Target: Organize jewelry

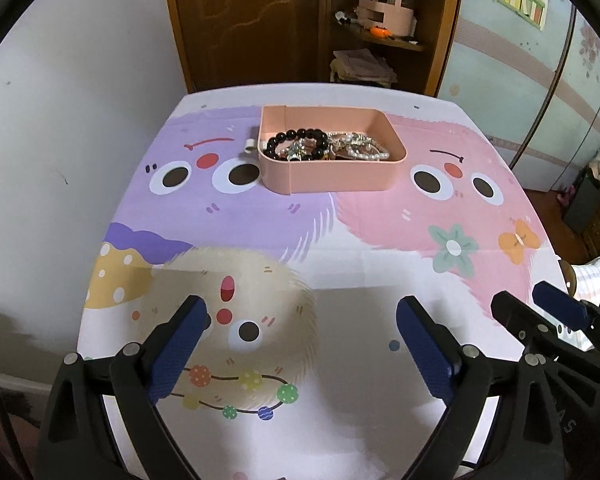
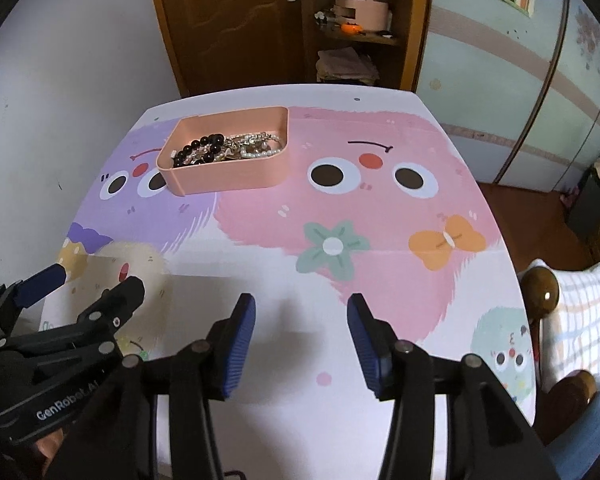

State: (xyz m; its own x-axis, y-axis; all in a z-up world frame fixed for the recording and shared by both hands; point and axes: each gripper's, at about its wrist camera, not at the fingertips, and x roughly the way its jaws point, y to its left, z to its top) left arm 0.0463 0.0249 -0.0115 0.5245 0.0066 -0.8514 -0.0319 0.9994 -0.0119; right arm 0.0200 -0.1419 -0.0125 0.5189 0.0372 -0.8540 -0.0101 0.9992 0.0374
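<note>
Crosswise — tray (image 1: 332, 178) w/ jewelry (image 1: 324, 146)

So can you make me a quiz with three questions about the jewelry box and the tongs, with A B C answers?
1. Where is the pink tray?
A. On the far part of the table
B. On the floor
C. Held in the tongs

2. What colour are the big round beads in the tray?
A. Yellow
B. Black
C. Green

3. How are the left tongs and the right tongs?
A. Both shut on a bracelet
B. One holds the tray
C. Both open and holding nothing

Answers:
1. A, the tray sits on the cartoon tablecloth far ahead of both tongs.
2. B, a string of black beads lies at the tray's left end beside white pearls.
3. C, a wide gap shows between the blue pads of each, with only cloth behind.
</note>
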